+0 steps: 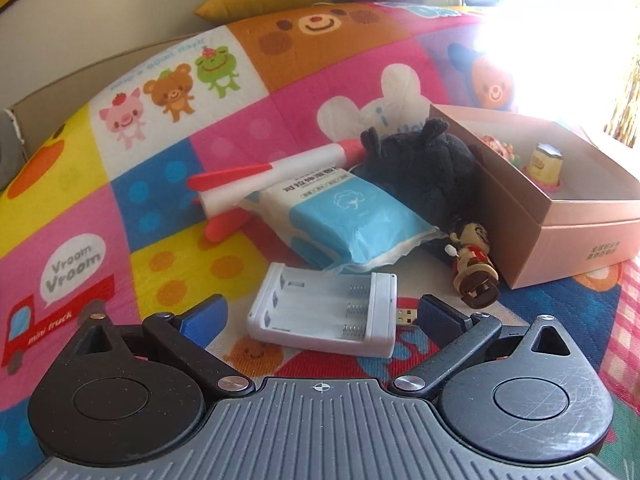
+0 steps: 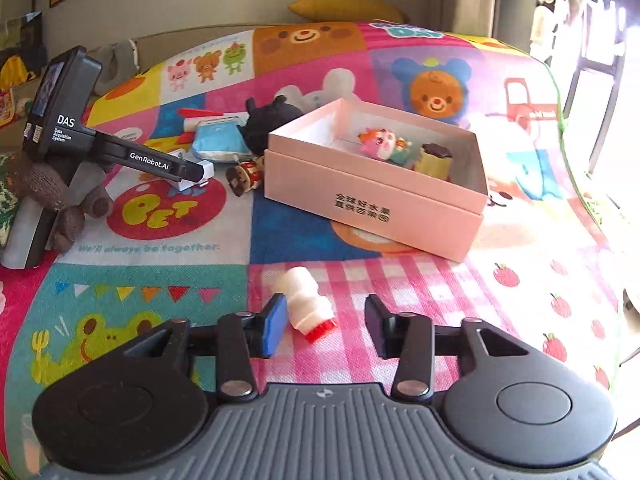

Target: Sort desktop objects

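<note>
A white battery charger (image 1: 324,312) lies on the colourful mat between the wide-apart fingers of my left gripper (image 1: 322,308); neither pad touches it. A small white bottle with a red cap (image 2: 306,306) lies on its side between the fingers of my right gripper (image 2: 326,320), close against the blue left pad (image 2: 274,326) and clear of the right one. The right gripper is open. A pink box (image 2: 376,204) stands beyond it and holds a cartoon figure (image 2: 384,144) and a yellow pudding toy (image 2: 434,160). In the right wrist view the left gripper (image 2: 196,174) reaches over the charger.
Behind the charger lie a blue-and-white tissue pack (image 1: 344,216), a red-and-white toy rocket (image 1: 276,172), a black plush (image 1: 424,164) and a wind-up toy figure (image 1: 476,268) against the box (image 1: 580,248). A USB stick (image 1: 408,314) sits beside the charger. A knitted bear (image 2: 44,192) sits at the mat's left edge.
</note>
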Motion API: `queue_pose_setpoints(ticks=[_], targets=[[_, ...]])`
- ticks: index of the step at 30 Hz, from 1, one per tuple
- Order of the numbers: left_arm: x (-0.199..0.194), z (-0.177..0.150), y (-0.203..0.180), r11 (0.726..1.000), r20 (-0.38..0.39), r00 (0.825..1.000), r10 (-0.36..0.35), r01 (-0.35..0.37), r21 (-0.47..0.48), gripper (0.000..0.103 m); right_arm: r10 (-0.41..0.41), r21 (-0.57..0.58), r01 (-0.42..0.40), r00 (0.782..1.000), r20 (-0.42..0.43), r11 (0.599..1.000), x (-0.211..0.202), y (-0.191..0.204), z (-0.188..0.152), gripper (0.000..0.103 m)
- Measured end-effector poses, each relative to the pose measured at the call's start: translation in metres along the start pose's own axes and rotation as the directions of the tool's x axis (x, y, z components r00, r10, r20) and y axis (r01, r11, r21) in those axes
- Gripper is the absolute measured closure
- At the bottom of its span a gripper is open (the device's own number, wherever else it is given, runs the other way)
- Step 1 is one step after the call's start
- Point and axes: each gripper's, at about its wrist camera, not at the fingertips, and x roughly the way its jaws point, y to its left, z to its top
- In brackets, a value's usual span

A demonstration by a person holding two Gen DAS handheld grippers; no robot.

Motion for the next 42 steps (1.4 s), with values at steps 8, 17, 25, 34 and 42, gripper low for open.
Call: queue_pose_setpoints(ticks=[8,17,25,34,42], targets=[[-0.010,0.001,-0.007,0.999,-0.006,0.999,0.040,-0.040,0.009,0.020,-0.002,0.121,-0.001,1.000,0.026,0.993,0.000,-0.019,-0.022,0.020],[-0.066,-0.036,-0.049,0.995,-0.029,0.995,-0.100,0.101,0.022,0.019,0.040,0.204,-0.041,0.999,0.009,0.978,0.006,-0.030,-0.022,0.000],[-0.104,-0.072,-0.082,0.974,-0.051,0.973,-0.227,0.228,0.015,0.009,0.055,0.222,-0.046,0.998,-0.033,0.974,0.013,-0.033,-0.021,0.000],[-0.105,-0.083,-0.099,0.982,-0.036,0.984,-0.173,0.175,0.072,0.002,0.053,0.190,-0.041,0.997,-0.058,0.981,0.017,-0.030,-0.018,0.000],[-0.103,-0.085,-0.093,0.990,-0.023,0.992,-0.128,0.129,0.049,0.000,-0.028,0.173,0.037,0.998,-0.051,0.984,0.013,-0.027,-0.019,0.000]])
